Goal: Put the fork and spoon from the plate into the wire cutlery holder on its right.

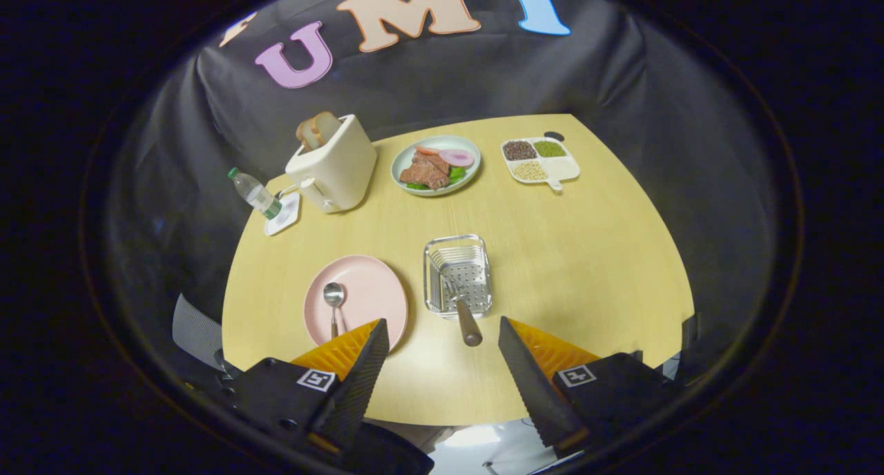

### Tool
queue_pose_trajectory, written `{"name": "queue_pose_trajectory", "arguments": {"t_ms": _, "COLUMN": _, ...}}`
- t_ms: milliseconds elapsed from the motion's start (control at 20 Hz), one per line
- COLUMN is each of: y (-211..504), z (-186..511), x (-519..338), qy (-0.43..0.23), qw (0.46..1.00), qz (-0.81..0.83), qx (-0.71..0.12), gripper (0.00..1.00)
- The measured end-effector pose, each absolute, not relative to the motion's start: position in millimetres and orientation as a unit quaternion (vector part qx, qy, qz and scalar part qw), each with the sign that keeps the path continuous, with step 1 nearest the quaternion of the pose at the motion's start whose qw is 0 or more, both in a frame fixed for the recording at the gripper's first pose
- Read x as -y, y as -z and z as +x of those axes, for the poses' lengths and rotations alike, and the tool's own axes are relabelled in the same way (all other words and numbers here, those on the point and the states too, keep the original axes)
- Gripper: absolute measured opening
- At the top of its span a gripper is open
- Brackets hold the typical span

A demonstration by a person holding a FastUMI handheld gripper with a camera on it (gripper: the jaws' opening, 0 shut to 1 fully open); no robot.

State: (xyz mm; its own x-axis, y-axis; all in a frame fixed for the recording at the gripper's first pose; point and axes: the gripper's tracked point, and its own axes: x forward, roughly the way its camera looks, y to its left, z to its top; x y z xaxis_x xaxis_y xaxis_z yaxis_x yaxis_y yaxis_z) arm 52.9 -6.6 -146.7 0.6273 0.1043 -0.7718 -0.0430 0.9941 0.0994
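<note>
My gripper [442,326] hangs over the near edge of the round wooden desk [587,268], its fingers spread wide and holding nothing. Just ahead of the fingers, a fork [464,315] leans in the wire cutlery holder [458,275], its dark handle poking out over the near rim toward me. Left of the holder sits the pink plate [369,292], partly hidden behind my left finger, with the spoon [333,304] lying on it, bowl pointing away. Beyond them, well apart, I see a cream toaster [335,164] with bread slices in its slot, a water bottle [254,193] tilted beside it over a small white coaster [283,214], a green dish of food [435,164], and a white divided tray [542,161] of grains at the far edge.
</note>
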Motion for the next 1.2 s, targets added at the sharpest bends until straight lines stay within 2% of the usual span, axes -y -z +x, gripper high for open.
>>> {"name": "queue_pose_trajectory", "arguments": {"t_ms": 550, "y": 99, "z": 39, "x": -78, "qy": -0.106, "qw": 0.956, "qz": 0.010, "qx": -0.274, "gripper": 1.00}}
{"name": "queue_pose_trajectory", "arguments": {"t_ms": 700, "y": 113, "z": 37, "x": -112, "qy": -0.130, "qw": 0.959, "qz": -0.005, "qx": -0.250, "gripper": 1.00}}
{"name": "queue_pose_trajectory", "arguments": {"t_ms": 900, "y": 160, "z": 33, "x": -149, "qy": -0.156, "qw": 0.954, "qz": -0.009, "qx": -0.258, "gripper": 1.00}}
{"name": "queue_pose_trajectory", "arguments": {"t_ms": 1200, "y": 229, "z": 40, "x": -159, "qy": -0.139, "qw": 0.948, "qz": -0.011, "qx": -0.286, "gripper": 1.00}}
